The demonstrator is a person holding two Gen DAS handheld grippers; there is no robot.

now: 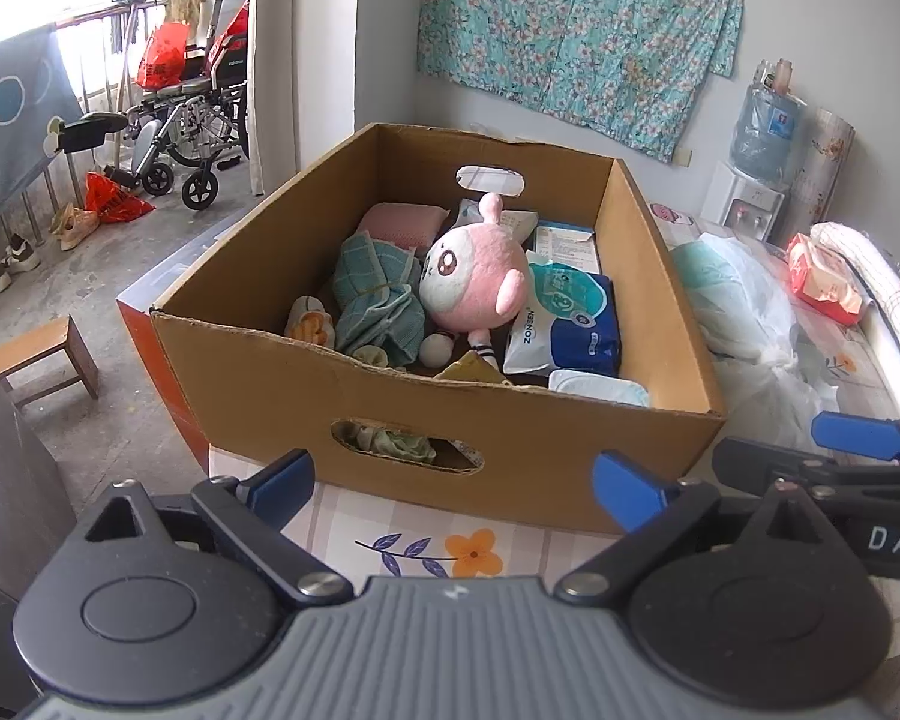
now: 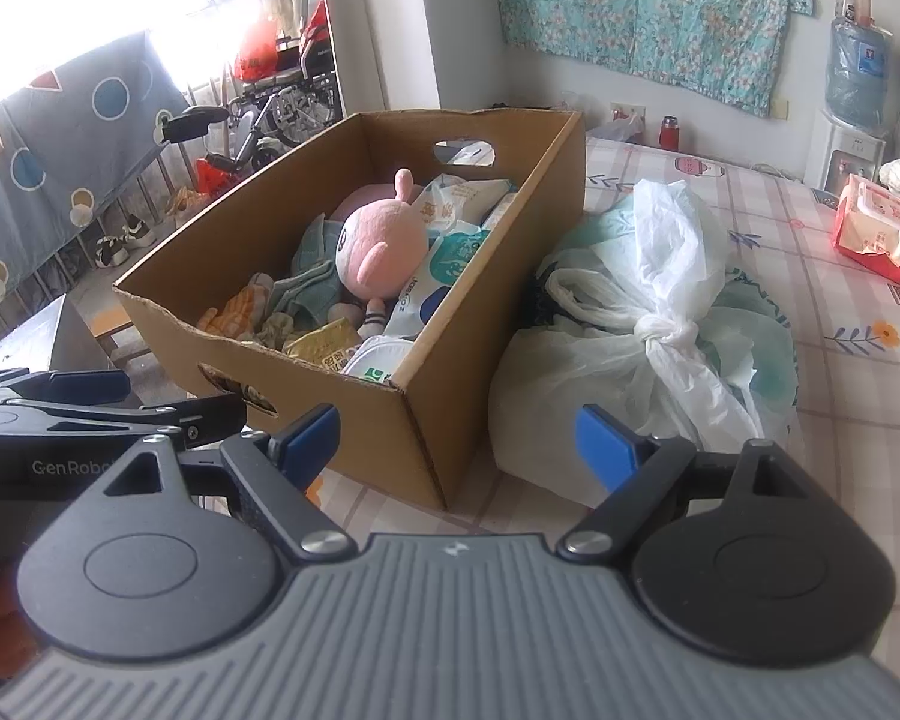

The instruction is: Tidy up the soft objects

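An open cardboard box (image 1: 426,420) (image 2: 426,420) stands on the flowered tablecloth. It holds a pink plush toy (image 1: 474,276) (image 2: 384,246), a folded teal cloth (image 1: 378,300), packs of wipes (image 1: 570,324) and small socks (image 2: 240,306). My left gripper (image 1: 456,486) is open and empty, just in front of the box's near wall. My right gripper (image 2: 456,444) is open and empty, in front of the box's near right corner. Each gripper shows at the edge of the other's view.
A knotted white plastic bag (image 2: 660,324) (image 1: 744,312) of soft things lies right of the box. A red tissue pack (image 2: 876,228) lies further right. A water dispenser (image 1: 756,180) stands behind. A wheelchair (image 1: 198,120) and a small wooden stool (image 1: 42,360) stand on the floor at left.
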